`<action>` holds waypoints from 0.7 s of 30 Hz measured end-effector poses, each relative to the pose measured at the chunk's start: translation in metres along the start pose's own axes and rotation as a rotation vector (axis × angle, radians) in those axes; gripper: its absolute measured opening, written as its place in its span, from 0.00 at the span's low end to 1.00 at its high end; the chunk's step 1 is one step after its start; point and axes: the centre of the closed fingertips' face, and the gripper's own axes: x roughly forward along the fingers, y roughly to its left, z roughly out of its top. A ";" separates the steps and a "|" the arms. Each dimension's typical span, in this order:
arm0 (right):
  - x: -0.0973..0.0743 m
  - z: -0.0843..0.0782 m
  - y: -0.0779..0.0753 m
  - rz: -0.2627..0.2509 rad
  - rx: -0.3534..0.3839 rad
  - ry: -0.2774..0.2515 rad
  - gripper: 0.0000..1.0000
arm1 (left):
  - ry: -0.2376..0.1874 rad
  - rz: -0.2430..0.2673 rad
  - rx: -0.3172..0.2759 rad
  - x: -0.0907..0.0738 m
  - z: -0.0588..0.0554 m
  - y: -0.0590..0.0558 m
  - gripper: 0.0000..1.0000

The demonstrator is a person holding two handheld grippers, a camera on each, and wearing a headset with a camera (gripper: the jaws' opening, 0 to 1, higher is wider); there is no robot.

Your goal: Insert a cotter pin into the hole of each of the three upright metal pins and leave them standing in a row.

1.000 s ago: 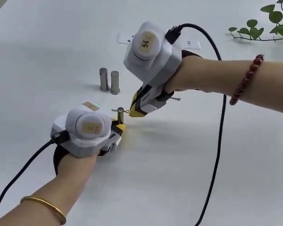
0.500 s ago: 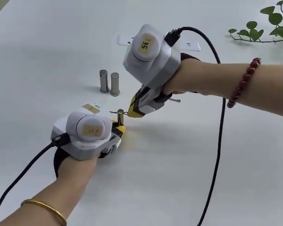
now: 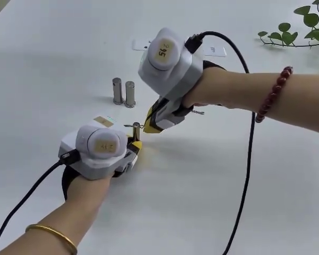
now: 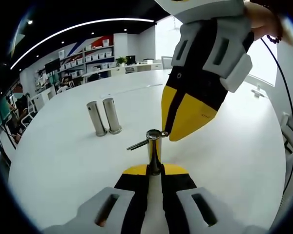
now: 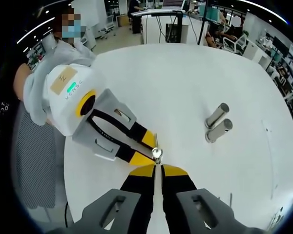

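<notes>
My left gripper (image 3: 134,144) is shut on an upright metal pin (image 3: 135,131), low on its shaft (image 4: 154,151). A thin cotter pin (image 4: 136,145) passes through the hole near the pin's top and its tip sticks out on the far side (image 3: 127,126). My right gripper (image 3: 148,127) comes in from the upper right and is shut on the cotter pin's other end, its yellow fingertips (image 4: 178,122) right against the pin's top (image 5: 157,154). Two more metal pins (image 3: 124,92) stand side by side farther back, apart from both grippers (image 4: 103,117) (image 5: 217,123).
A spare cotter pin (image 3: 198,112) lies on the white table behind the right gripper. Two small white labels (image 3: 215,50) lie at the far edge, and a green plant sprig (image 3: 303,26) is at the top right. A black cable (image 3: 247,138) trails across the table on the right.
The right gripper has edged left and pushed the cotter pin through the held pin's hole; its tip now shows on the far side. The left gripper has held still.
</notes>
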 end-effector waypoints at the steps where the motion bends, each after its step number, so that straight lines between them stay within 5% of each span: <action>1: 0.000 -0.001 0.000 0.001 -0.001 0.001 0.00 | 0.001 0.004 -0.007 0.000 0.000 0.000 0.06; 13: -0.004 -0.011 -0.006 -0.029 0.082 -0.029 0.03 | 0.002 0.012 -0.007 0.000 0.000 0.002 0.08; 21: -0.016 -0.011 -0.013 -0.067 0.276 -0.162 0.08 | -0.010 0.010 -0.023 -0.002 0.003 0.003 0.16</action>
